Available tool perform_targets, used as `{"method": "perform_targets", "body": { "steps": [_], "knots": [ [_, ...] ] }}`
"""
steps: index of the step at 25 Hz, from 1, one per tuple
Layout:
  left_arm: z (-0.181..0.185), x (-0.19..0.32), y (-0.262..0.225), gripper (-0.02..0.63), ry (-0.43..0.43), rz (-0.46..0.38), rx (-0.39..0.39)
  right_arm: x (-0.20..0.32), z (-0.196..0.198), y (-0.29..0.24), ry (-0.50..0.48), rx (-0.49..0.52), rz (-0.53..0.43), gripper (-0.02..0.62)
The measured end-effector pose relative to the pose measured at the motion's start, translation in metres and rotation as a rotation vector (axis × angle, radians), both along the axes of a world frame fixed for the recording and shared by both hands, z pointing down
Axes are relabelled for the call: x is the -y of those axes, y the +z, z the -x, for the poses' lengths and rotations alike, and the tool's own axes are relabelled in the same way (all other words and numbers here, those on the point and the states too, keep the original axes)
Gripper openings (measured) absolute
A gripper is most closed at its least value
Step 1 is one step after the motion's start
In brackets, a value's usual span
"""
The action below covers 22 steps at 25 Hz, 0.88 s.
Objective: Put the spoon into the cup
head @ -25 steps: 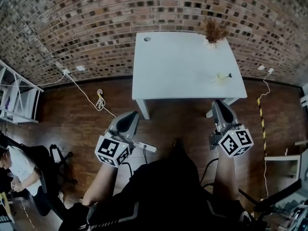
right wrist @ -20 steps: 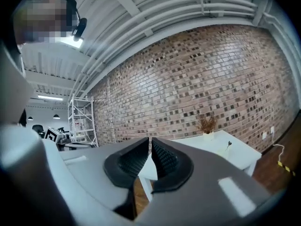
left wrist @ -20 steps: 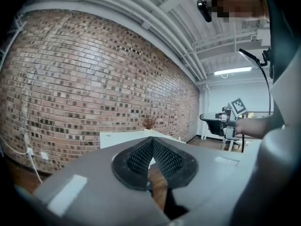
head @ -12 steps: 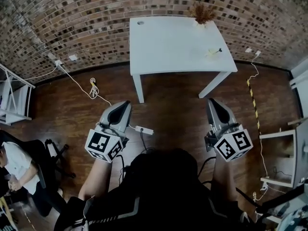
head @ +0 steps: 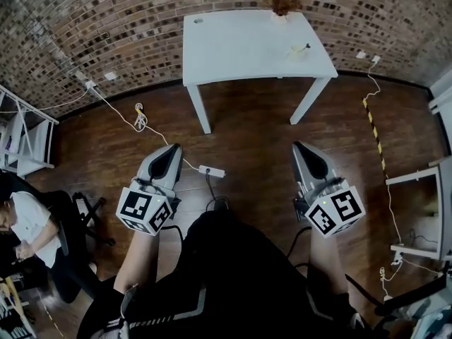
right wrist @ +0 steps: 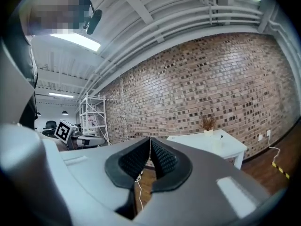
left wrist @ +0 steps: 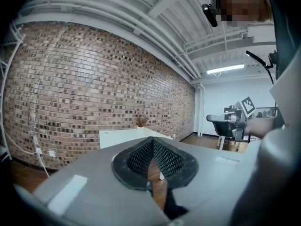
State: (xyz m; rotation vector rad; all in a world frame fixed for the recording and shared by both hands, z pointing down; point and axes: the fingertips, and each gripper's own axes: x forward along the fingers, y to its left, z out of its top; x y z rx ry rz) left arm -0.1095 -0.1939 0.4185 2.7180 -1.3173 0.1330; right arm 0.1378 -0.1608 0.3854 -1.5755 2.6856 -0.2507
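Observation:
A pale cup [head: 297, 51] stands near the right edge of the white table [head: 240, 44], far ahead of me. The spoon's dark handle [head: 305, 46] sticks up out of it. In the right gripper view the cup [right wrist: 216, 143] is a small pale shape on the table [right wrist: 202, 142]. My left gripper [head: 171, 151] and right gripper [head: 299, 149] hang over the wooden floor, well short of the table. Each has its jaws shut with nothing between them. The left gripper view shows the table [left wrist: 124, 136] but no cup that I can make out.
A dried plant in a vase [head: 281, 6] stands at the table's far edge. A power strip [head: 211, 171] and cables lie on the floor between my grippers. A person [head: 28, 224] sits at the left by a shelf [head: 21, 140]. Another white desk [head: 431, 203] is on the right.
Both grippers have drawn back from the table, which now lies farther up in the head view. The cup and spoon have not moved on it.

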Motion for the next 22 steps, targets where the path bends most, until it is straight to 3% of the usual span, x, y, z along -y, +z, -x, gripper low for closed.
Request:
{"method": "perform_targets", "body": {
  "steps": [5, 10, 18, 22],
  "knots": [
    [-0.040, -0.081, -0.007, -0.006, 0.046, 0.015, 0.067, -0.079, -0.036, 0.008, 0.013, 0.048, 0.016, 0.011],
    [-0.044, -0.142, -0.005, -0.005, 0.019, 0.019, 0.120, -0.141, -0.048, 0.024, -0.021, 0.071, 0.053, 0.011],
    [-0.032, -0.181, -0.031, -0.005, -0.029, -0.005, 0.162, -0.174, -0.036, 0.000, -0.079, 0.083, -0.008, 0.011],
    [-0.032, -0.189, -0.043, -0.005, -0.009, -0.024, 0.193, -0.181, -0.039, -0.010, -0.061, 0.101, -0.049, 0.009]
  ]
}}
